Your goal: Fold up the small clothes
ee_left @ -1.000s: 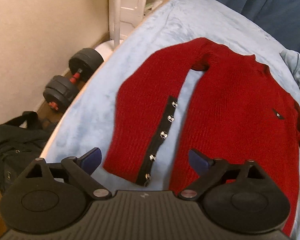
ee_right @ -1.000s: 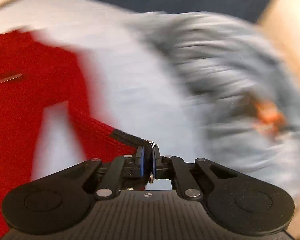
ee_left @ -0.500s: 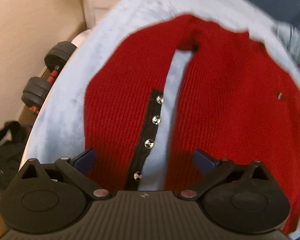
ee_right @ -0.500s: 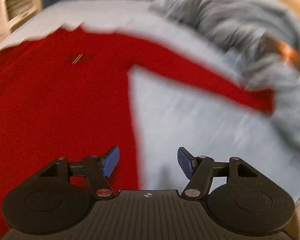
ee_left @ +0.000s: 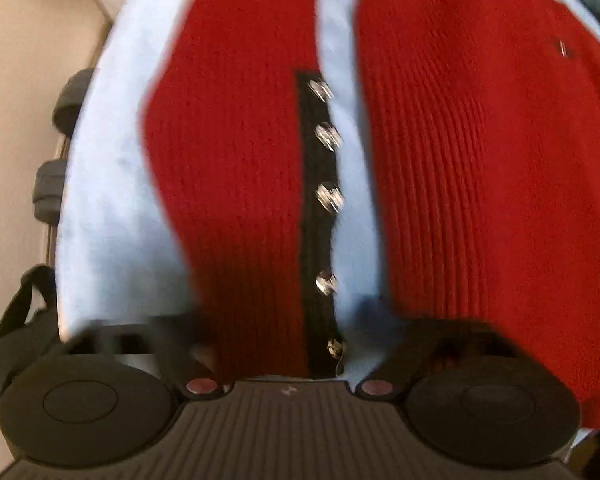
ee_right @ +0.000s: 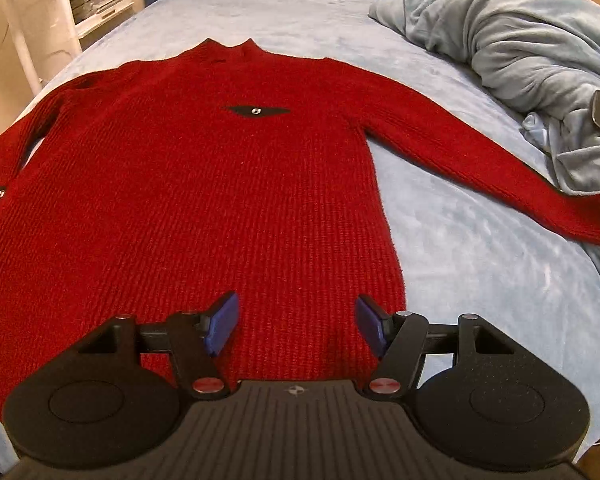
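Note:
A red knit sweater (ee_right: 204, 184) lies flat, front up, on a light blue bed cover (ee_right: 480, 248). Its right sleeve (ee_right: 480, 160) stretches out to the right. My right gripper (ee_right: 296, 320) is open and empty, just above the sweater's bottom hem near its right corner. In the blurred left wrist view, the left sleeve (ee_left: 236, 168), with a black cuff strip and silver buttons (ee_left: 316, 216), lies beside the body (ee_left: 480, 184). My left gripper (ee_left: 284, 344) is low over the sleeve cuff; its jaws stand wide apart, the fingertips lost in blur.
A rumpled grey-blue blanket (ee_right: 520, 48) is piled at the bed's right side. A white fan stand and shelves (ee_right: 60, 12) stand at the far left. Dumbbells (ee_left: 56, 152) and a black bag (ee_left: 12, 332) lie on the floor left of the bed.
My right gripper let go of the right sleeve cuff, opened, and swung left to the bottom hem. My left gripper dropped forward onto the left sleeve cuff.

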A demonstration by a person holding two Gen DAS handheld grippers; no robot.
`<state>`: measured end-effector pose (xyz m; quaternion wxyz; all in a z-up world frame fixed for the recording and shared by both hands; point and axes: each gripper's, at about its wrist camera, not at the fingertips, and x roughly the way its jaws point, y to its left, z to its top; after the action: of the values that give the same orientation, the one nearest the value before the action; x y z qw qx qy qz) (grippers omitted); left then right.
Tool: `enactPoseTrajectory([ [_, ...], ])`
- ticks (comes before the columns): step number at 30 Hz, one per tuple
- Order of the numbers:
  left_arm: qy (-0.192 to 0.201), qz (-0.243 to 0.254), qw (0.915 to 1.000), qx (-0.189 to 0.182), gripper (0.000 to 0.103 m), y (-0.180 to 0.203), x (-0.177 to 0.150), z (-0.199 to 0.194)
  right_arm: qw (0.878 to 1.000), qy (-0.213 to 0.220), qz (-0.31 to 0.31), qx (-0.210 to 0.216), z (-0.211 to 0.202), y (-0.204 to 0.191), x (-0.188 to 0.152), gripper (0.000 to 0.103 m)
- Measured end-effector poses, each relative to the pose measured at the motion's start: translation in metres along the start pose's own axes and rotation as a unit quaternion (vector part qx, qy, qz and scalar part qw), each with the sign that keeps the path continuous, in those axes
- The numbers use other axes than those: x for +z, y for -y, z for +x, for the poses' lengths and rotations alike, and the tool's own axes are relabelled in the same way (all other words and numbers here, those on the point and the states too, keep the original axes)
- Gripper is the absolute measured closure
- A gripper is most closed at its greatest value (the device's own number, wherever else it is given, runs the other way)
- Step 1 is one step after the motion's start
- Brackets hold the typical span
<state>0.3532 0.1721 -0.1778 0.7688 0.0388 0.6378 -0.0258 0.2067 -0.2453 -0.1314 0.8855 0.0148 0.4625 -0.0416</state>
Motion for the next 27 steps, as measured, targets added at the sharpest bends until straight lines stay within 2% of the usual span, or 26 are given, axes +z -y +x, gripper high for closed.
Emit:
enactPoseTrajectory([
  [1,-0.005,-0.027,0.9992,-0.028,0.079,-0.018,0.009,-0.012,1.0,0.001,-0.002,0.003,-0.001,0.001,0.001,0.037],
  [2,-0.001,-0.066,0.9962,-0.057,0.087,-0.039,0.016,-0.026,1.0,0.004,-0.004,0.005,-0.001,0.003,0.002,0.037],
  [4,0.06,-0.114,0.9893,-0.068,0.088,-0.079,0.032,-0.07,1.0,0.012,-0.003,0.001,-0.001,0.009,0.005,0.037],
  [5,0.088,-0.144,0.9826,-0.077,0.088,-0.1,0.04,-0.094,1.0,0.015,0.002,-0.002,-0.002,0.012,0.006,0.037],
  [7,0.143,-0.206,0.962,-0.108,0.088,-0.139,0.055,-0.14,1.0,0.018,0.02,-0.001,-0.004,0.015,0.008,0.037],
  [9,0.183,-0.237,0.9455,-0.128,0.088,-0.162,0.07,-0.175,0.999,0.019,0.036,0.004,-0.003,0.019,0.01,0.037],
  [12,0.207,-0.262,0.9313,-0.147,0.088,-0.171,0.098,-0.204,0.999,0.018,0.038,0.007,0.001,0.016,0.009,0.037],
  [15,0.231,-0.272,0.9215,-0.154,0.088,-0.159,0.13,-0.227,0.999,0.013,0.032,0.014,0.004,0.014,0.006,0.037],
  [19,0.272,-0.304,0.8944,-0.182,0.088,-0.137,0.167,-0.256,0.999,0.009,0.047,0.017,0.007,0.026,0.003,0.037],
  [21,0.272,-0.304,0.8952,-0.18,0.088,-0.114,0.186,-0.265,0.998,0.004,0.058,0.013,0.011,0.035,0.0,0.037],
  [24,0.262,-0.266,0.9075,-0.192,0.088,-0.059,0.215,-0.268,0.997,-0.001,0.075,0.011,0.018,0.045,-0.005,0.037],
  [27,0.244,-0.21,0.9183,-0.23,0.088,0.022,0.245,-0.265,0.996,-0.005,0.084,0.013,0.023,0.051,-0.01,0.037],
])
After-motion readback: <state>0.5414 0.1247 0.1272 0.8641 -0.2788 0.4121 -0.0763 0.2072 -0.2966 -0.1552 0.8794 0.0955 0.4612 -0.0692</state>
